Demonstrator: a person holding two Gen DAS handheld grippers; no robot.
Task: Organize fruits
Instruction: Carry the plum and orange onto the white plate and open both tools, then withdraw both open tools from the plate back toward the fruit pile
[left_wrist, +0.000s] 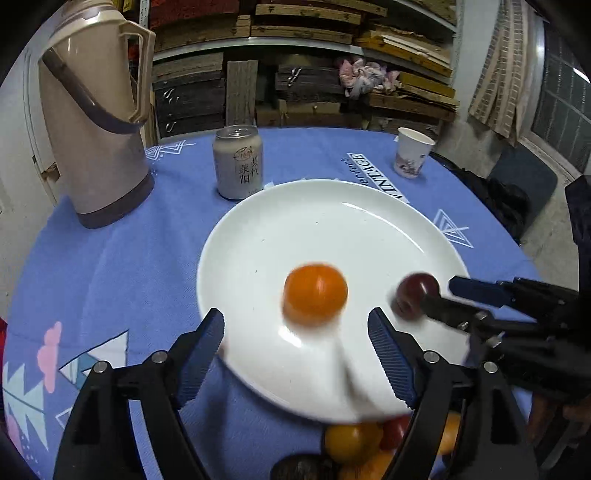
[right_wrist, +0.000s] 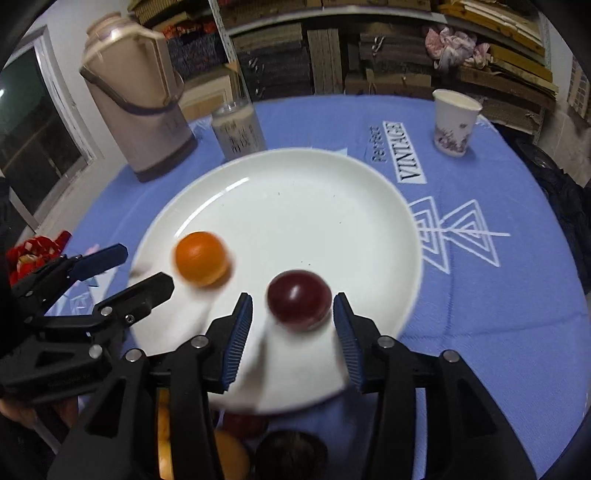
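A tall beige thermos jug (left_wrist: 94, 122) with a brown base and strap stands at the upper left of both views, on a blue printed tablecloth (left_wrist: 122, 266); a pale drink can (left_wrist: 239, 161) with red and dark characters stands just right of it, upper centre; a white paper cup (left_wrist: 412, 151) with a floral print stands upright toward the upper right, near the cloth's far edge; behind, across the top, shelves hold stacked wooden boards (left_wrist: 306, 33) and a crumpled pink cloth (left_wrist: 364, 75); a checked curtain (left_wrist: 498, 77) hangs at the far right.

orange fruit (left_wrist: 314, 293) and dark-red fruit (right_wrist: 299, 300) on white plate (left_wrist: 332, 221).
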